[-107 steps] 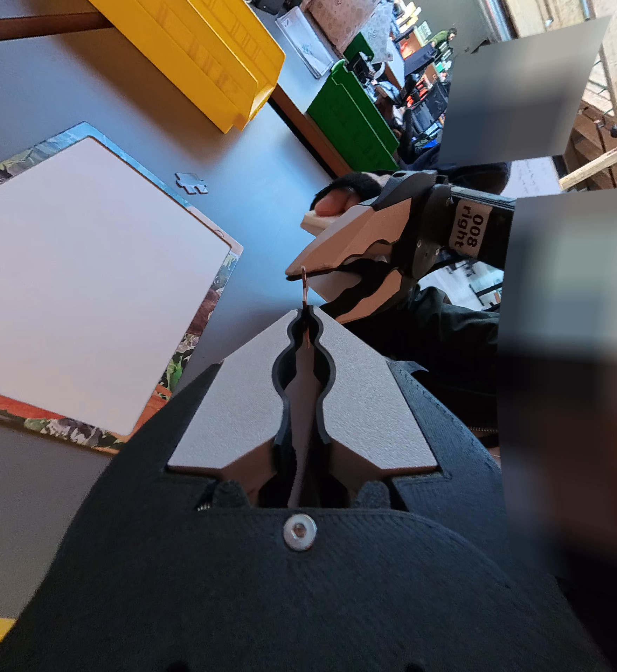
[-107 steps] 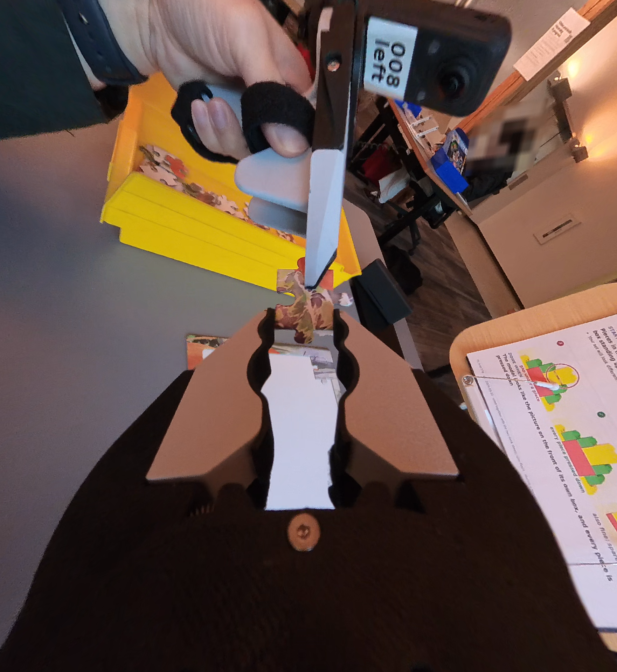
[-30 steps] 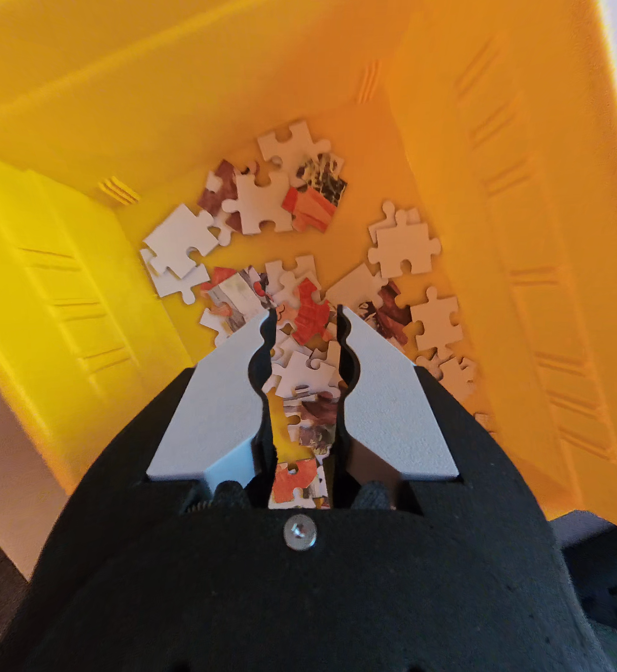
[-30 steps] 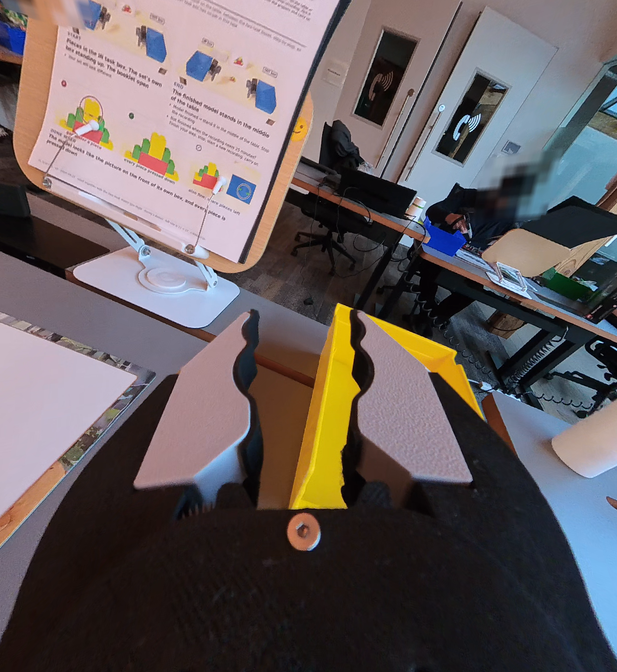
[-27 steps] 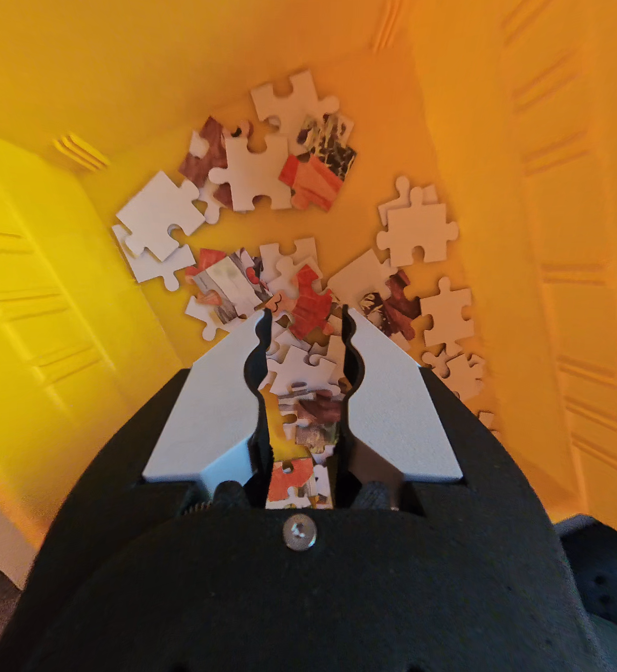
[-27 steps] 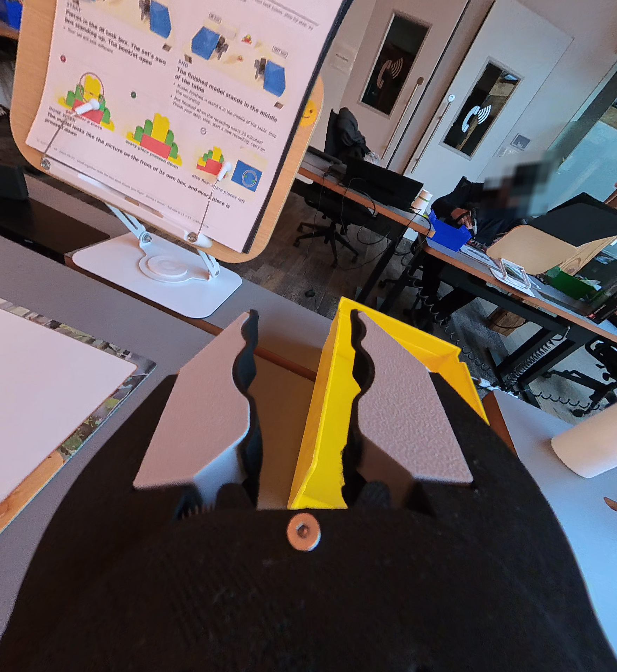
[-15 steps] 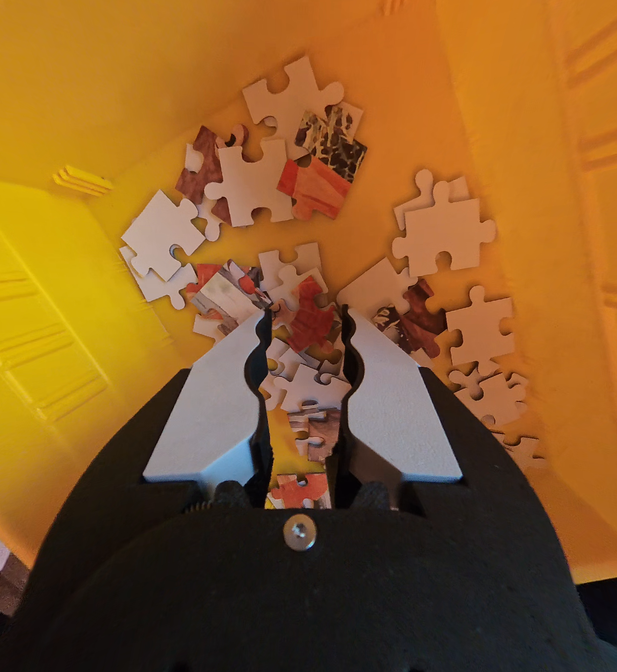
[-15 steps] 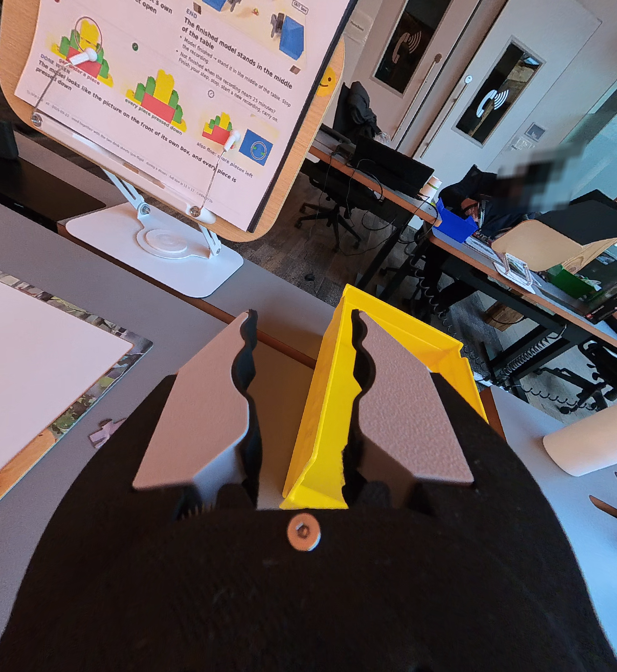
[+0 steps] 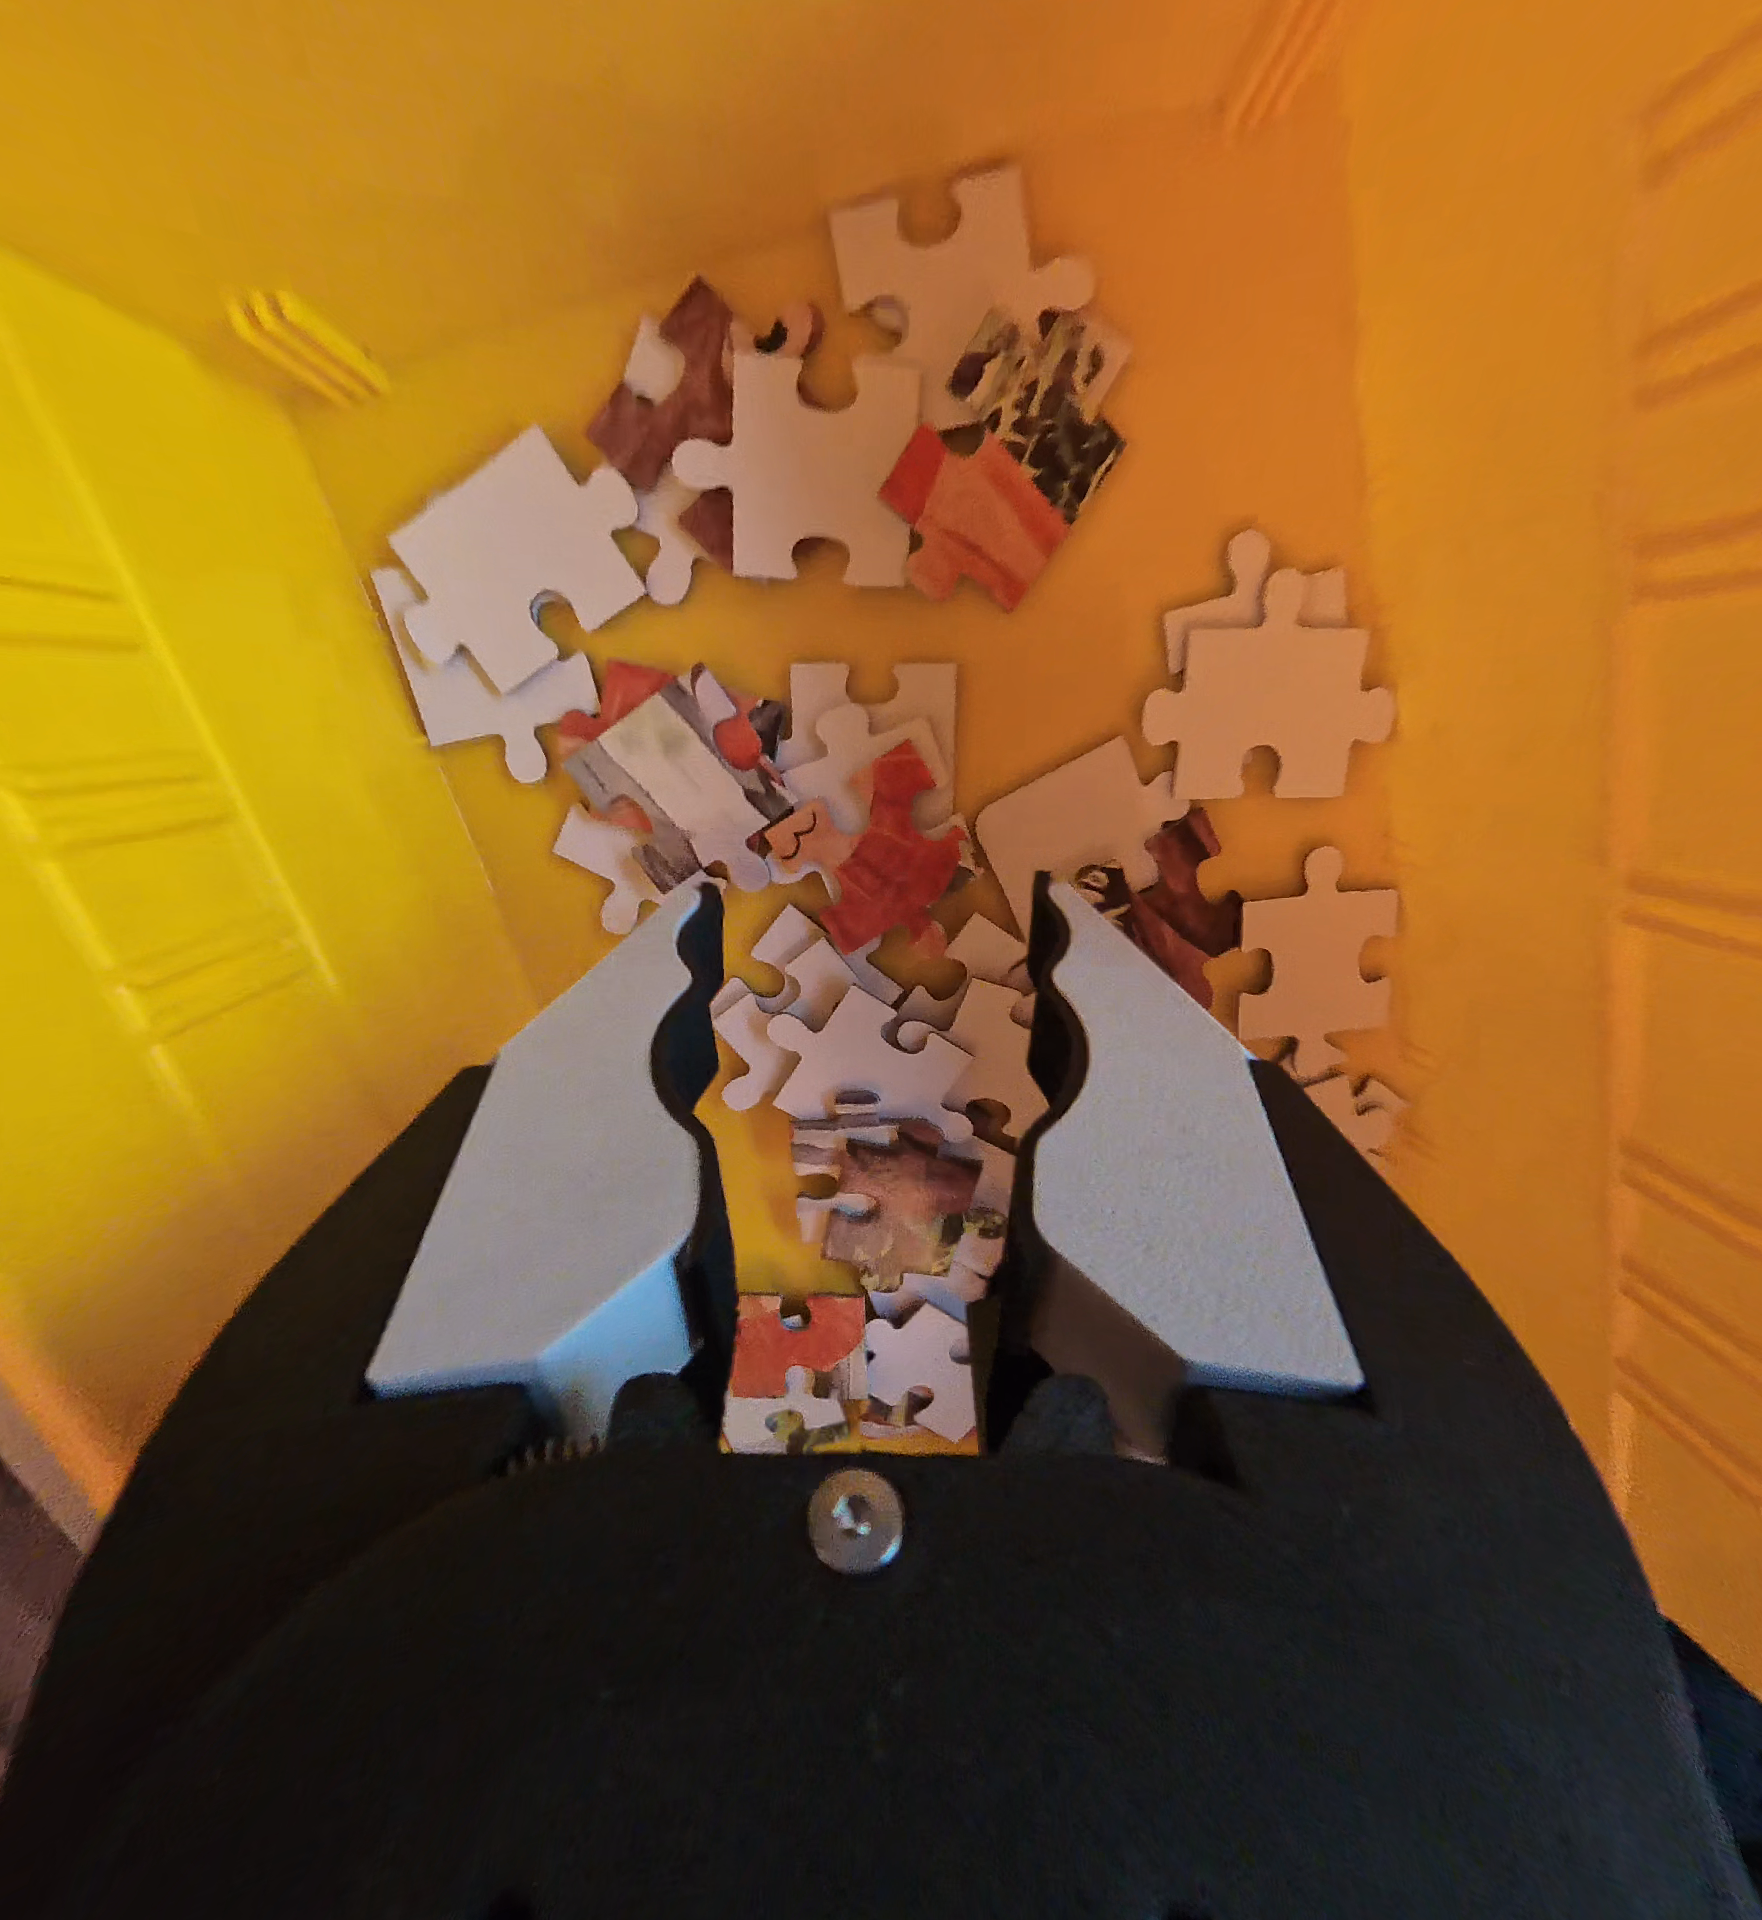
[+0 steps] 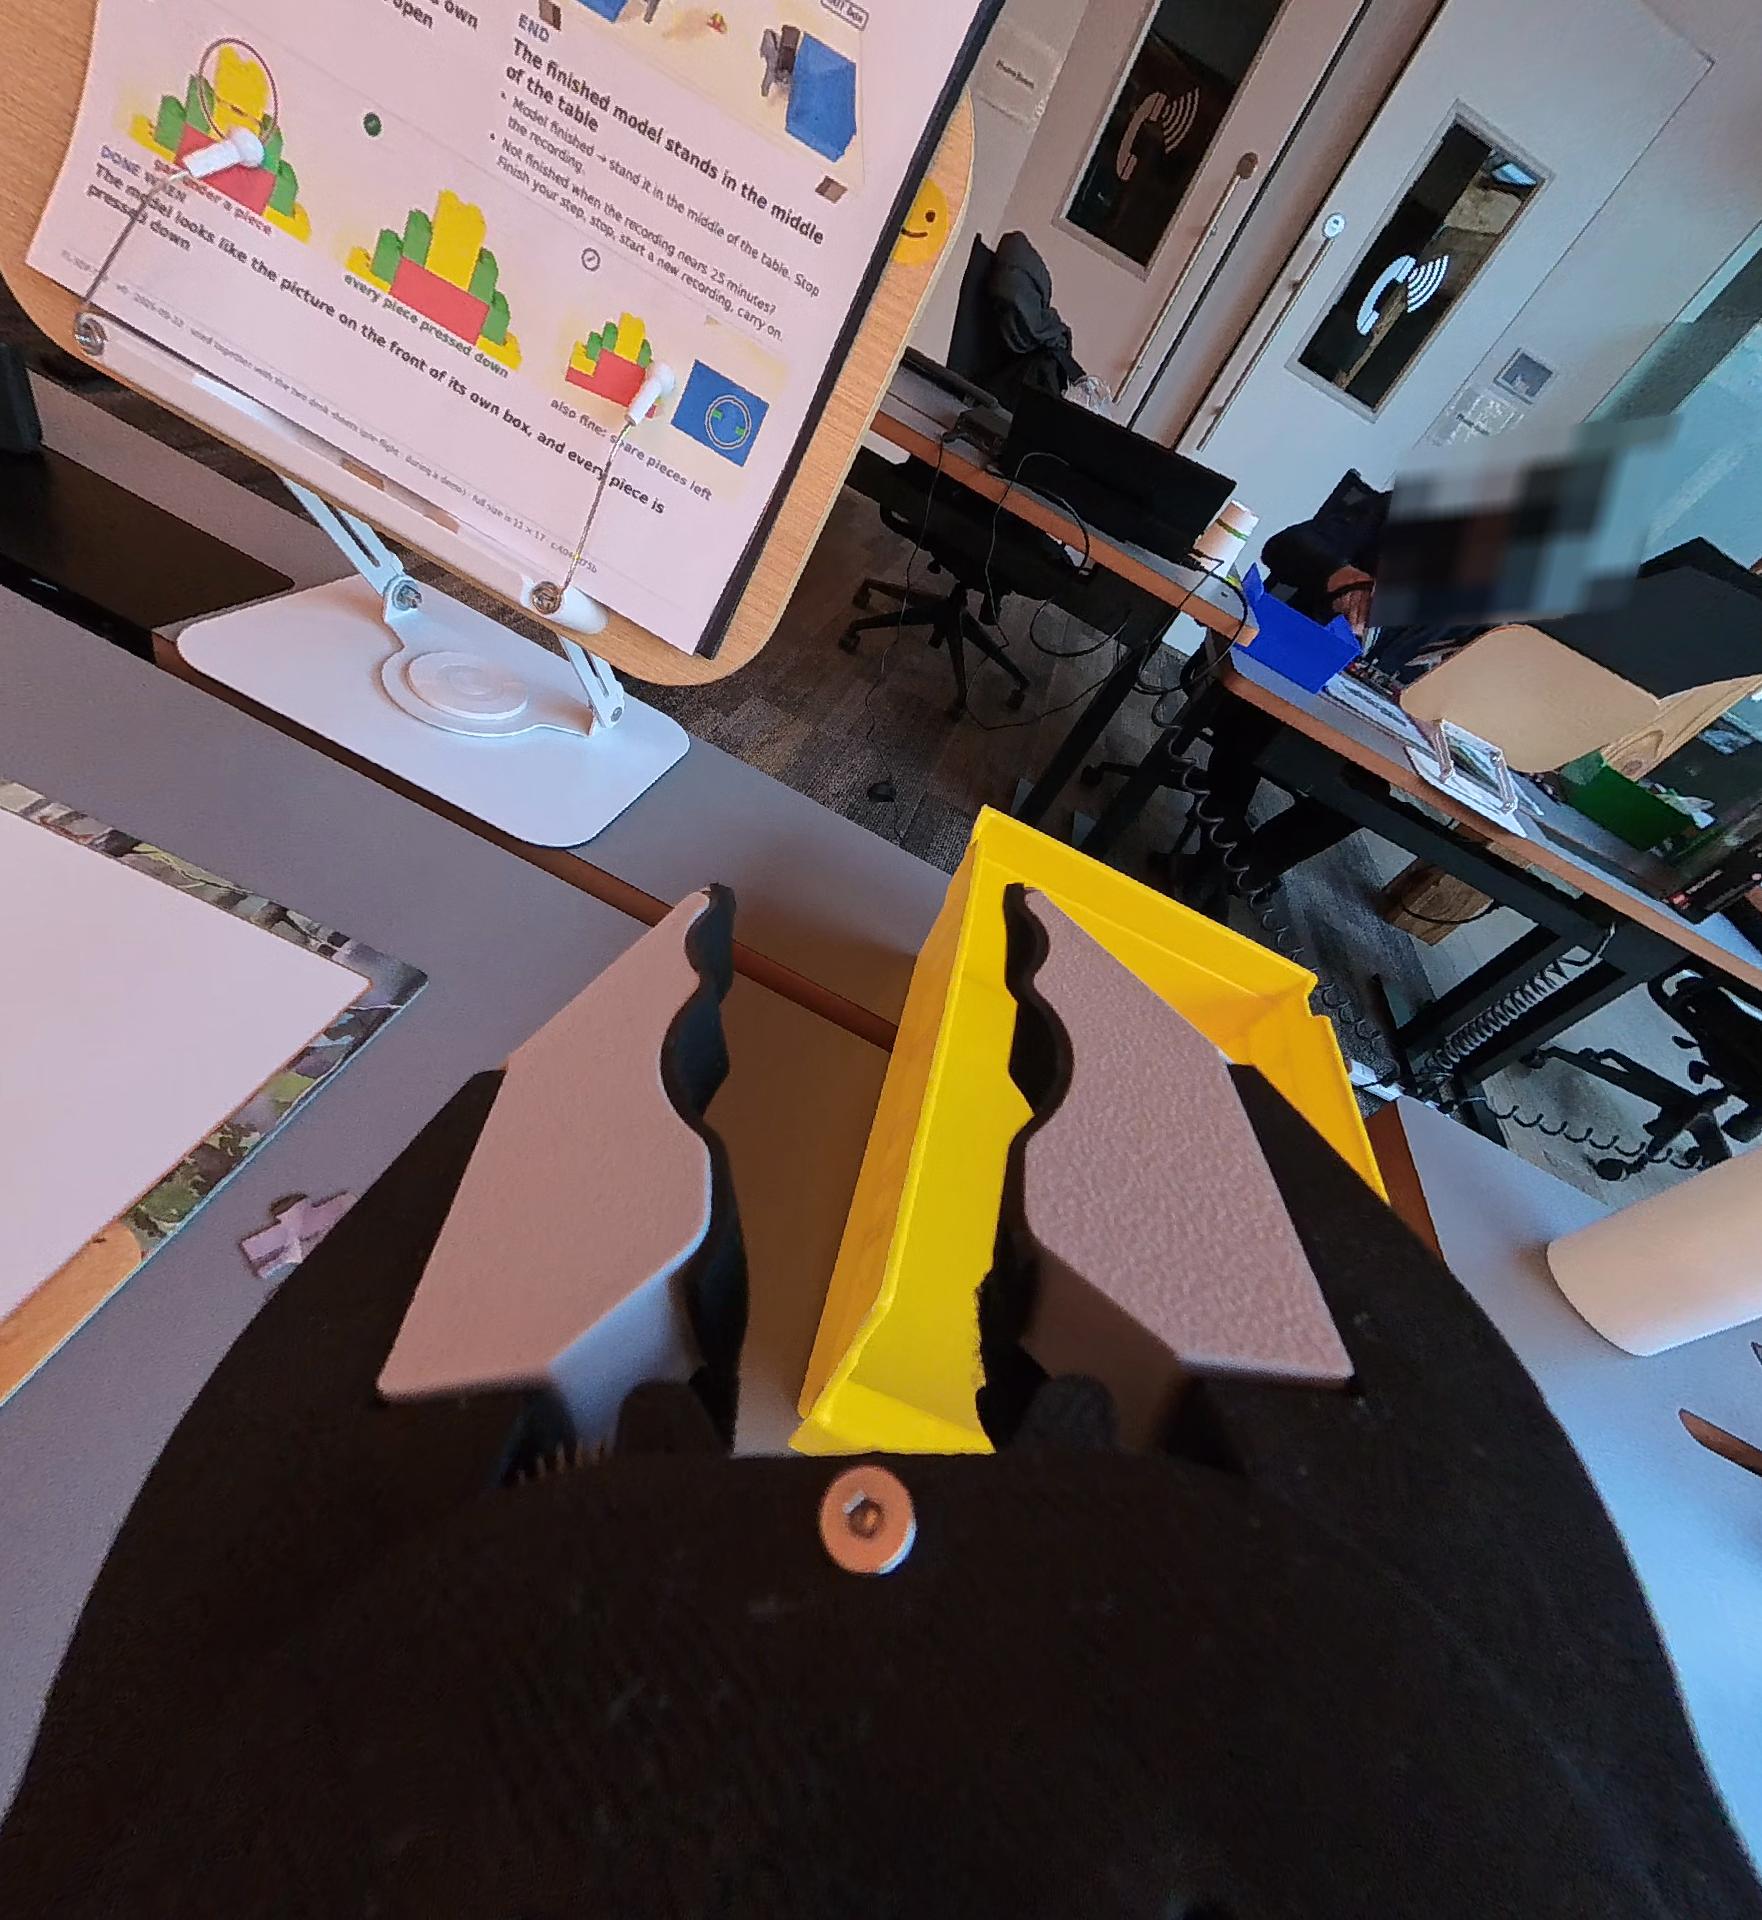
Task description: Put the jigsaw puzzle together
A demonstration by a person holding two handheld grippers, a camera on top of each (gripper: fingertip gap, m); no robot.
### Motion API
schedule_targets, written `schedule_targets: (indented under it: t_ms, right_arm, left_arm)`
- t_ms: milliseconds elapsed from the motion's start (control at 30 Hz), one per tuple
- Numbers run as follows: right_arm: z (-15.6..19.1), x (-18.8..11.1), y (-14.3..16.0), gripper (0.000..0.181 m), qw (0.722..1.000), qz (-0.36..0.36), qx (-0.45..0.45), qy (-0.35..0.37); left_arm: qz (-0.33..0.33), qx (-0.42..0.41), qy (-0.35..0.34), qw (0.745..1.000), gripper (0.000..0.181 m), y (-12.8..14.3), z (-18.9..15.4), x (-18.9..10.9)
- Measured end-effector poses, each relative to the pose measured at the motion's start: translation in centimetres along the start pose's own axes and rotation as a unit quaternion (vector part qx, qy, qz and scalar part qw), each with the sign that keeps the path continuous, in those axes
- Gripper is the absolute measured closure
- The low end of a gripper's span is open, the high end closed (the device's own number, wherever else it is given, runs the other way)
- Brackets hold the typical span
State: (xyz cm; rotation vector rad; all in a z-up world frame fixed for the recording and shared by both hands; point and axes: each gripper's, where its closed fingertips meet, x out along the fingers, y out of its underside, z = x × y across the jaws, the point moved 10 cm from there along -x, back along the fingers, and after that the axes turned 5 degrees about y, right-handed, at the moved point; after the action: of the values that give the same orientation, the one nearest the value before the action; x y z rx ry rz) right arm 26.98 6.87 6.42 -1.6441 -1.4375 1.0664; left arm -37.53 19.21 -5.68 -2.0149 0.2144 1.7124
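In the left wrist view, my left gripper (image 9: 872, 894) is open and empty, pointing down into the yellow bin (image 9: 181, 727). Several loose puzzle pieces (image 9: 804, 488) lie on the bin floor, some white side up, some picture side up. A red piece (image 9: 887, 852) lies just beyond the fingertips. In the right wrist view, my right gripper (image 10: 866, 904) is open and empty above the table. The yellow bin's (image 10: 1147, 935) near wall shows between its fingers. The white puzzle board (image 10: 77, 1039) with a picture border lies at the left, with one face-down piece (image 10: 290, 1231) beside it.
A document stand (image 10: 441, 260) on a white base (image 10: 441, 696) stands at the table's far edge. A pale paper roll (image 10: 1708, 1247) lies at the right. Other desks, chairs and a person are beyond the table. The tips of one gripper are about 65 centimetres away from the tips of the other. My right gripper's tips are some 20 centimetres from the face-down piece (image 10: 290, 1231).
3.6 s ago both grippers met over a piece in the air. Since then the left went into the bin, sank lower and opened wider. The right view rose, bringing the loose piece into sight.
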Motion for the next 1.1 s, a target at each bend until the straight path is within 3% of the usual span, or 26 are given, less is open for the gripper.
schedule_targets:
  t_ms: [133,233,500,600,700,833,900,967,1033,1100]
  right_arm:
    - [-0.5,-0.4,0.0,0.129,1.000,-0.002,-0.001,0.009]
    - [-1.0,-0.9,-0.2,0.129,1.000,-0.010,0.009,0.016]
    - [-1.5,-1.3,-0.5,0.130,0.999,-0.023,0.017,0.019]
    - [-1.2,-1.2,-0.7,0.130,1.000,-0.024,0.014,0.015]
    - [-0.5,-1.2,-1.7,0.130,0.999,-0.037,0.016,0.004]
    - [2.4,-1.4,-5.2,0.135,0.990,-0.096,0.081,-0.067]
    - [4.9,-1.6,-7.7,0.148,0.960,-0.145,0.179,-0.158]
    - [8.2,-2.0,-10.0,0.154,0.893,-0.190,0.283,-0.293]
    - [11.9,-1.9,-11.3,0.156,0.833,-0.182,0.330,-0.404]
    - [15.6,-1.6,-11.7,0.156,0.818,-0.147,0.324,-0.452]
  left_arm:
    - [0.026,-0.019,-0.031,0.999,0.128,-0.4,-0.3,1.1]
    - [0.027,-0.017,-0.030,0.999,0.148,-0.5,-0.6,1.2]
    - [-0.005,-0.015,-0.015,1.000,0.149,-0.6,-0.9,-0.7]
    - [-0.054,-0.003,-0.034,0.998,0.149,-1.0,-1.9,-3.3]
    - [-0.144,0.037,-0.050,0.988,0.149,-1.9,-4.5,-7.0]
    - [-0.304,0.177,-0.011,0.936,0.149,-3.1,-11.8,-11.7]
    - [-0.358,0.257,-0.020,0.897,0.149,-3.3,-16.3,-12.6]
    - [-0.397,0.325,-0.057,0.857,0.149,-3.2,-20.4,-12.7]
    - [-0.420,0.370,-0.105,0.822,0.149,-2.8,-23.4,-12.3]
    - [-0.428,0.392,-0.117,0.806,0.149,-2.4,-25.4,-12.1]
